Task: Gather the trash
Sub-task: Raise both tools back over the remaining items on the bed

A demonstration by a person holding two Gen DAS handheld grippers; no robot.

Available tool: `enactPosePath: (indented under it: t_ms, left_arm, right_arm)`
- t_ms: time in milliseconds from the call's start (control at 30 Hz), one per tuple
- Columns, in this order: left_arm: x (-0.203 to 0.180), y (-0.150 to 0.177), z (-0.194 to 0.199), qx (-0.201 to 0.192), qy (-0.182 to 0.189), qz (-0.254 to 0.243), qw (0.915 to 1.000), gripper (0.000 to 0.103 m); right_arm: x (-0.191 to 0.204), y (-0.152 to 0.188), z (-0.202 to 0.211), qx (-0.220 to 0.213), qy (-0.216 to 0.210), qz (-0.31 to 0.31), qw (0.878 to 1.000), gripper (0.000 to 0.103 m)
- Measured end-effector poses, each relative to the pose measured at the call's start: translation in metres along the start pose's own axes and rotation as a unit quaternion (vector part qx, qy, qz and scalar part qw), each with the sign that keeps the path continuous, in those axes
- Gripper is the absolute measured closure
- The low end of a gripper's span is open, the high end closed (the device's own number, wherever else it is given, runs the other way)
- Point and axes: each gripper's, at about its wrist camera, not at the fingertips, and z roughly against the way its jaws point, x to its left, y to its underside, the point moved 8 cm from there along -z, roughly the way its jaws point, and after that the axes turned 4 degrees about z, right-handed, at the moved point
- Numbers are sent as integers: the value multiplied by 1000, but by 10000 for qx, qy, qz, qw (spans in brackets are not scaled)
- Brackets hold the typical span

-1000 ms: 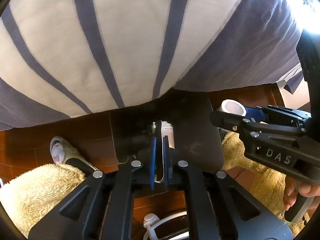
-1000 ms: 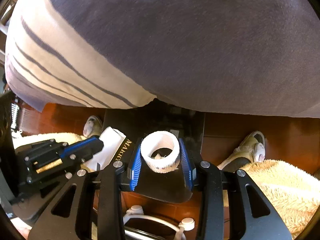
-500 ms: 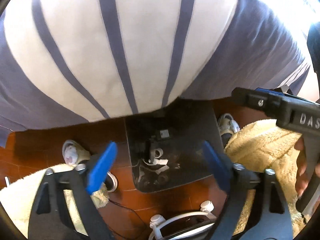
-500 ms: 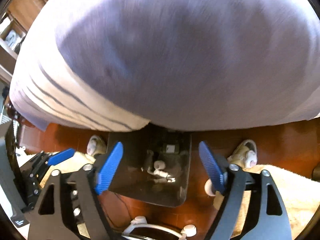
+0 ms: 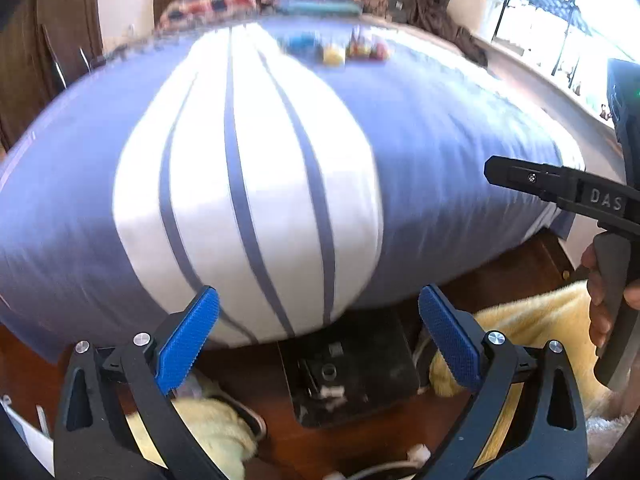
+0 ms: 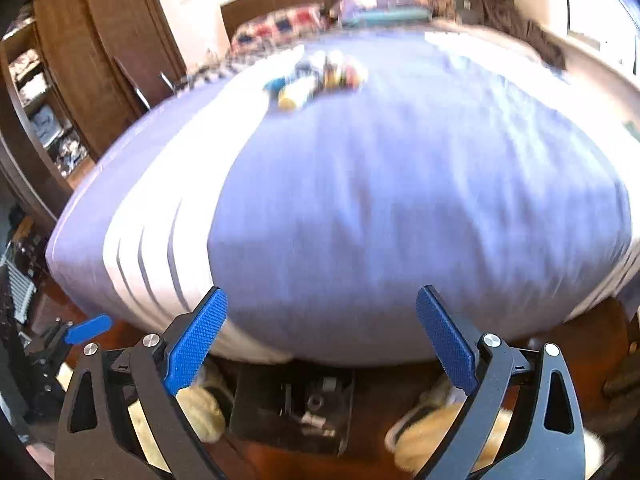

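Reaching back out for more trash is the step in hand, and it goes best if it is planned from the big things down. The bed [image 5: 280,168], with its blue and white striped cover, fills both views, and the remaining trash [image 6: 316,76], a blurred cluster of small coloured items, lies far up it near the pillows, well apart from both claws. On the wooden floor at the foot of the bed, between the person's slippers, stands the dark bin [image 5: 348,376] with white scraps already inside. The left claw [image 5: 320,344] and the right claw [image 6: 320,344] have both just been opening and now gape at full spread with nothing between the blue pads. My advice: carry both claws high over the cover so they do not drag on it, keep them wide, and settle on a single item each, since the cluster looks tightly packed.
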Motion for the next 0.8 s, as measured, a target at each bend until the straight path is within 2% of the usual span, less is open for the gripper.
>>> enactPosePath:
  t_ms: [167,333,533,800]
  left_arm:
    - [-1,-57,19,-517,-2,-62,9986,8]
    - [5,-100,18,-779,-127,-108,9968,8]
    - [15,-140,-3,-827,-224,-71,9963,8]
    - [18,-175,-62,-549,-140,-56,9984,8]
  right_arm:
    - [-4,-49,13,-403,205,256,9987,7]
    - [-14,-90,12,-622,384,426,9964,6]
    - [-22,-131,-5,-664,508,397,9957,6]
    - [-38,-164,-66,-447,629,378,9963,6]
